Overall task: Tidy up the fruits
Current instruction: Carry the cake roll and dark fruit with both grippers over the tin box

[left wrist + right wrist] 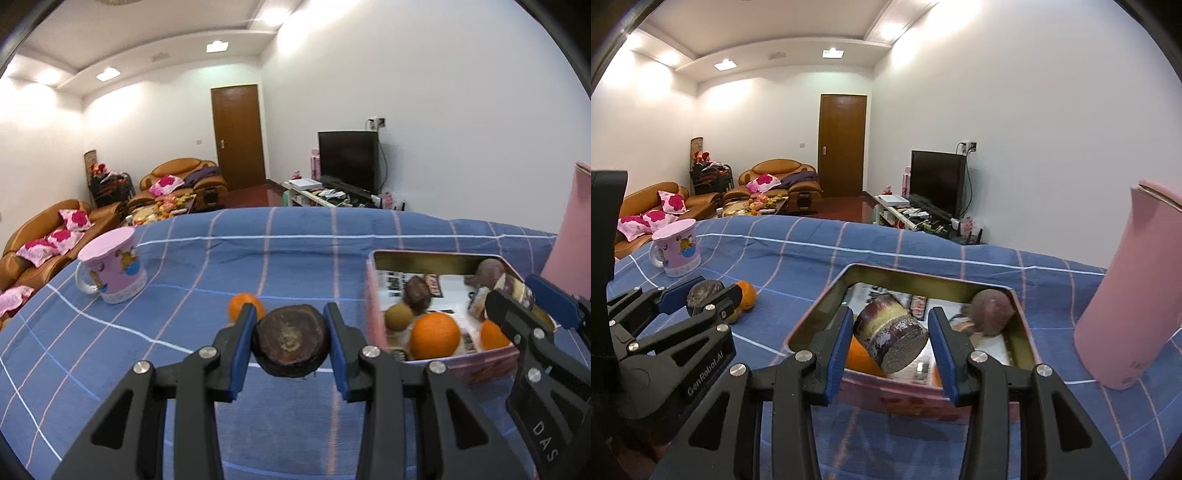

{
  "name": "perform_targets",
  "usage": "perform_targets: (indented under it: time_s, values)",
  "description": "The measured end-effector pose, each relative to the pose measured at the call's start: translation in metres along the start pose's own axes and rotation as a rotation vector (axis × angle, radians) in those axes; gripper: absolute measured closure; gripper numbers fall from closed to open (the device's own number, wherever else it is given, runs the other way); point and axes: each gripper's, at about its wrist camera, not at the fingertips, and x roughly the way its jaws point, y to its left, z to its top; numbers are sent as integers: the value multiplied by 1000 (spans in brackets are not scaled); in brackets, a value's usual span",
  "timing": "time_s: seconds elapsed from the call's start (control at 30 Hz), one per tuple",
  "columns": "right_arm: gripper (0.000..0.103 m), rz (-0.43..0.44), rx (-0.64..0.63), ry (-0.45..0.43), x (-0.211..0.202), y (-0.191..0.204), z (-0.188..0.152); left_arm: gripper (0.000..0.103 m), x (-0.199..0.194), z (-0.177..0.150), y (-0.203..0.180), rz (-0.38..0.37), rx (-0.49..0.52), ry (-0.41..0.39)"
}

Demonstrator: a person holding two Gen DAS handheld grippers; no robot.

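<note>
In the left wrist view, the left gripper [291,341] sits low in the centre of the frame, its blue-padded jaws narrowed onto a dark brown, round, rough-skinned fruit [291,345] that fills the gap between them, pads touching both sides. Just behind the left jaw, a small orange mandarin [244,305] lies on the blue checked cloth surface [184,332]. To the right of the held fruit stands a pink rectangular metal tin [375,314], open at the top; inside it are a large orange [436,335], a greenish-brown round fruit [399,316] and a dark purple-brown fruit [417,293]. A pink printed mug [112,269] stands at the left, well apart.

In the right wrist view, the right gripper [892,338] is in the lower centre, over the tin's near edge, jaws partly closed and pressing on a dark, mottled brown cylindrical fruit piece with a flat cut face [892,338], held tilted. Beyond it in the tin lies a brownish-purple round fruit [991,310]. A tall pink cylindrical flask [1132,291] stands at the right edge, beside the tin.
</note>
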Motion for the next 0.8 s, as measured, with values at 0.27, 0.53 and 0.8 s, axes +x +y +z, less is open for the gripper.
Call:
perform_targets:
  time_s: [0.27, 0.53, 0.8]
  values:
    - [59, -30, 24, -16, -3, -30, 2, 64, -1, 5, -32, -25, 24, -20]
    - [59, -67, 47, -30, -4, -56, 5, 64, 3, 12, -58, -62, 42, -32]
    - [59, -124, 75, -47, -4, -82, 9, 64, 12, 22, -85, -114, 47, -25]
